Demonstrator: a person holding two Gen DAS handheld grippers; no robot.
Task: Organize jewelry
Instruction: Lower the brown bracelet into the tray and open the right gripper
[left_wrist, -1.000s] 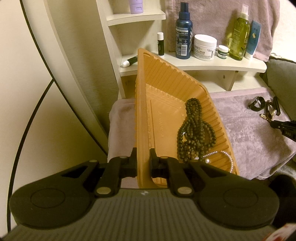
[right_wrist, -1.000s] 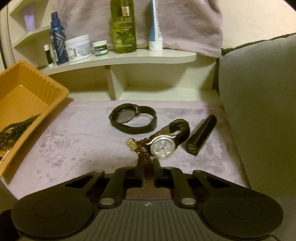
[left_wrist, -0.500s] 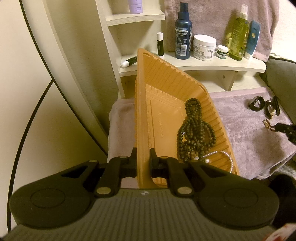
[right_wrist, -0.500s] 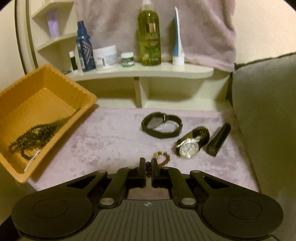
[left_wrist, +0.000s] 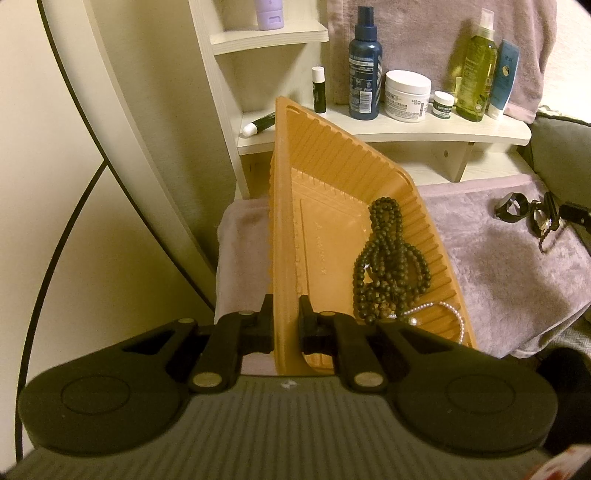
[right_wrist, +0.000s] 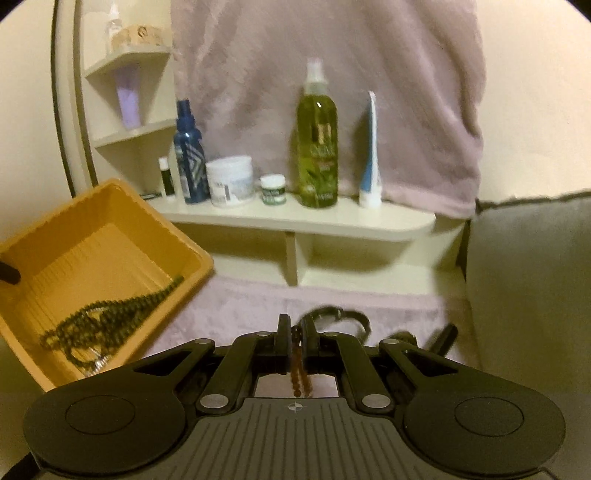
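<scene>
My left gripper (left_wrist: 286, 321) is shut on the near rim of an orange plastic tray (left_wrist: 284, 229) and holds it tilted. A dark beaded necklace (left_wrist: 388, 266) and a pearl strand (left_wrist: 447, 314) lie in the tray; the tray also shows in the right wrist view (right_wrist: 110, 218). My right gripper (right_wrist: 294, 338) is shut on a brown bead bracelet (right_wrist: 300, 373), which hangs between the fingers above the mauve cloth (right_wrist: 240, 310). A black band (left_wrist: 511, 206), a watch (left_wrist: 543, 218) and a black tube (left_wrist: 576, 214) lie on the cloth at the right.
A cream shelf (right_wrist: 295, 221) behind holds a blue bottle (right_wrist: 190, 162), white jar (right_wrist: 231, 181), small jar (right_wrist: 272, 189), green bottle (right_wrist: 317, 147) and a tube (right_wrist: 370, 162). A grey cushion (right_wrist: 528, 280) stands at the right. A towel hangs behind.
My right gripper has lifted the brown bracelet off the cloth and pulled up and back from the watch. The left gripper and tray have stayed still.
</scene>
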